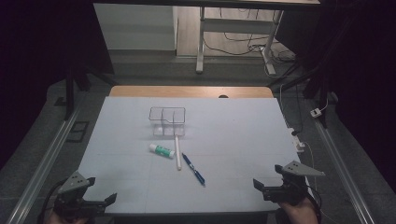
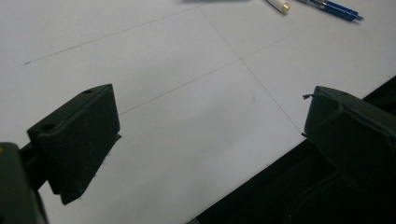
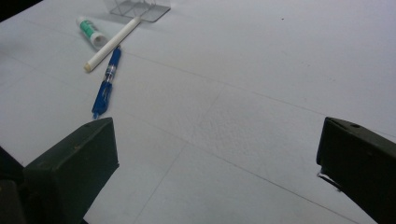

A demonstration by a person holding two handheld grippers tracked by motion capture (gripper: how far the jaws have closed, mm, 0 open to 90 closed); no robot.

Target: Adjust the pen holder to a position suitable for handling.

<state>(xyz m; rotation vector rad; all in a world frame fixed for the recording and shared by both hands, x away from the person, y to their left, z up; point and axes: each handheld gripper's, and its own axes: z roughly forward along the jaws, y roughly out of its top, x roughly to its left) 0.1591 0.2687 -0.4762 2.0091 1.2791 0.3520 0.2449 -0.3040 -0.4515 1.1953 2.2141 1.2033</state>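
Observation:
A clear plastic organiser box (image 1: pixel 167 120) with compartments stands on the white table (image 1: pixel 243 140) near its middle. In front of it lie a white glue stick with a green label (image 1: pixel 161 150), a long white pen (image 1: pixel 177 152) and a blue pen (image 1: pixel 193 169). My left gripper (image 1: pixel 100 191) sits at the table's near left corner, jaws wide open with nothing between them. My right gripper (image 1: pixel 267 176) rests at the near right, also open and holding nothing. The right gripper view shows the glue stick (image 3: pixel 89 30), white pen (image 3: pixel 112 43), blue pen (image 3: pixel 105 84) and box base (image 3: pixel 140 9) ahead to the left.
A wooden strip (image 1: pixel 191 91) edges the table's far side. Metal rails (image 1: pixel 46 158) run along both sides of the table. A white plug and cable (image 1: pixel 299 140) lie off the right edge. A desk frame (image 1: pixel 233 37) stands beyond on the floor.

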